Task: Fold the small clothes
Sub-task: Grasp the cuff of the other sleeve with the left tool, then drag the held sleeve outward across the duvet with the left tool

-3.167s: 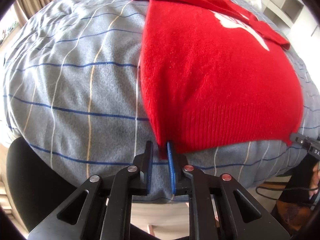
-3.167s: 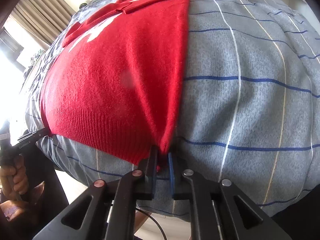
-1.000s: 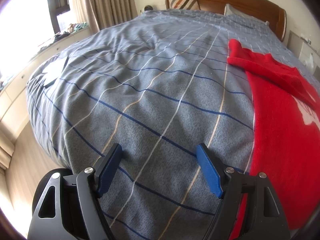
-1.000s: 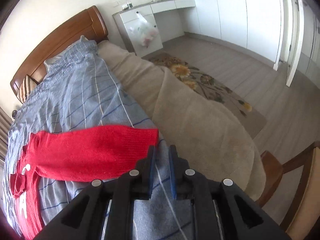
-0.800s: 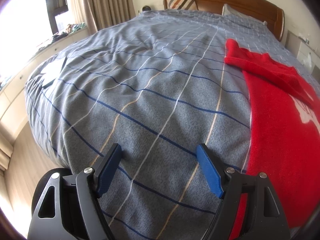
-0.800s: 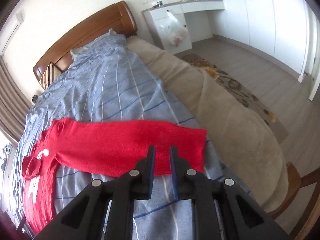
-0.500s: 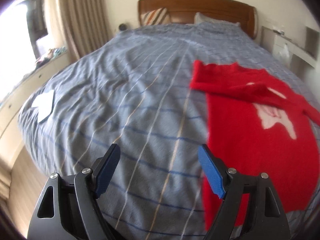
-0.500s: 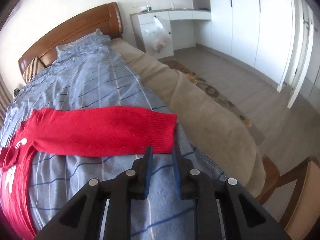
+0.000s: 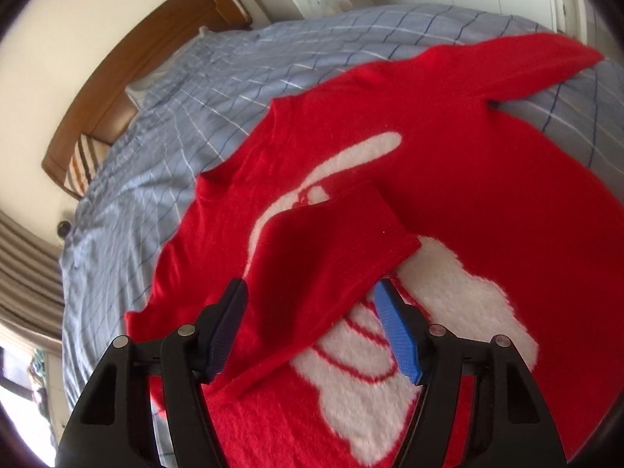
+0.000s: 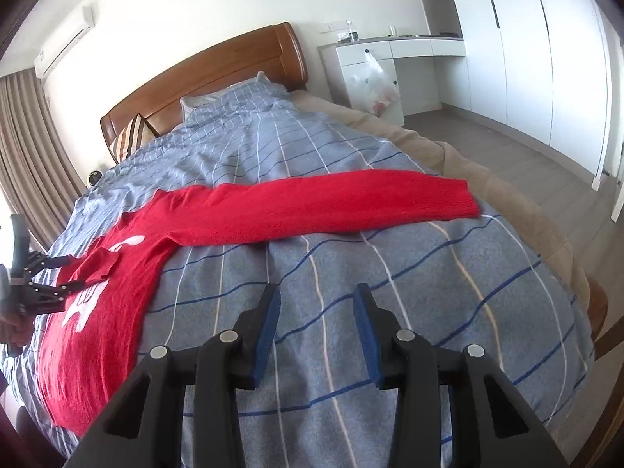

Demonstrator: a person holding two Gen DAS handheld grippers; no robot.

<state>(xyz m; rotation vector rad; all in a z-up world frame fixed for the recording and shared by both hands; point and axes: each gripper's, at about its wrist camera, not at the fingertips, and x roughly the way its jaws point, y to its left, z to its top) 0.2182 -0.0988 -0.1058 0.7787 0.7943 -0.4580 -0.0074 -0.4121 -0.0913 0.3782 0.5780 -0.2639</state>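
A red sweater (image 9: 487, 195) with a white figure on its chest lies flat on the grey checked bedspread (image 9: 187, 89). Its near sleeve (image 9: 323, 257) is folded across the chest. My left gripper (image 9: 312, 312) is open, its jaws on either side of that sleeve near the cuff. In the right wrist view the sweater's body (image 10: 113, 304) lies at the left and its other sleeve (image 10: 331, 202) stretches straight right across the bed. My right gripper (image 10: 316, 327) is open and empty above the bedspread (image 10: 409, 292), short of that sleeve. The left gripper (image 10: 66, 273) shows at the far left.
A wooden headboard (image 10: 202, 74) and pillows are at the far end. A beige blanket (image 10: 526, 202) runs along the bed's right edge. A white desk with a plastic bag (image 10: 374, 82) and wardrobes (image 10: 526, 39) stand to the right. Curtains (image 10: 27, 148) hang at the left.
My left gripper has moved right from over the bare bedspread to over the sweater's chest and folded sleeve. My right gripper has opened and drawn back from the outstretched sleeve.
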